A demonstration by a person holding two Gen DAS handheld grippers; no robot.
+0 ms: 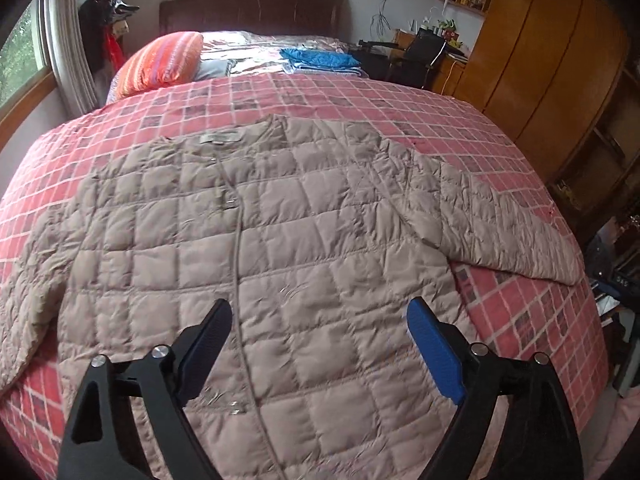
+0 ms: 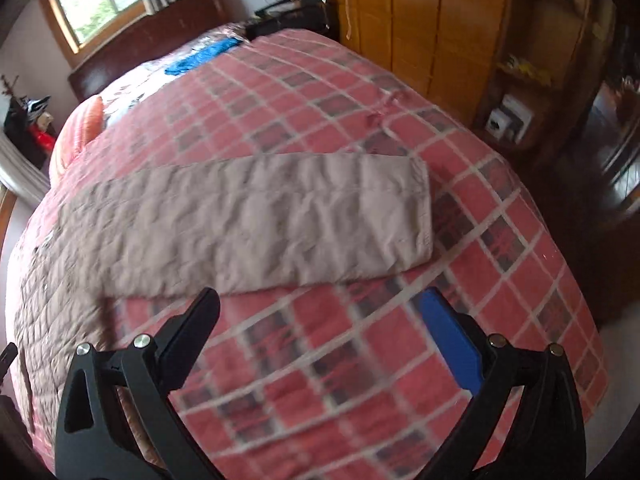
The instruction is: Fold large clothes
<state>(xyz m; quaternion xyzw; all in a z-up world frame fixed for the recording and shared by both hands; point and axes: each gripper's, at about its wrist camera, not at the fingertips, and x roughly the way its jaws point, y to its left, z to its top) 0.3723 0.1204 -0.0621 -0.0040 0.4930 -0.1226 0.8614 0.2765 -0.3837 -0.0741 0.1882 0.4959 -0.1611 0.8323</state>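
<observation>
A beige quilted jacket (image 1: 280, 232) lies spread flat, front up, on the red checked bedspread (image 1: 360, 104), with its collar toward the headboard and both sleeves stretched out sideways. My left gripper (image 1: 320, 312) hovers open above the jacket's lower front, nothing between its fingers. In the right wrist view the jacket's right sleeve (image 2: 260, 228) runs across the bedspread (image 2: 360, 360), its cuff pointing right. My right gripper (image 2: 324, 300) hangs open just below that sleeve, over bare bedspread.
An orange striped pillow (image 1: 164, 64) and folded blue cloth (image 1: 320, 58) lie near the dark headboard (image 1: 252, 12). Wooden wardrobes (image 1: 540, 60) stand along the right side of the bed. A desk with clutter (image 1: 432, 48) sits in the far corner.
</observation>
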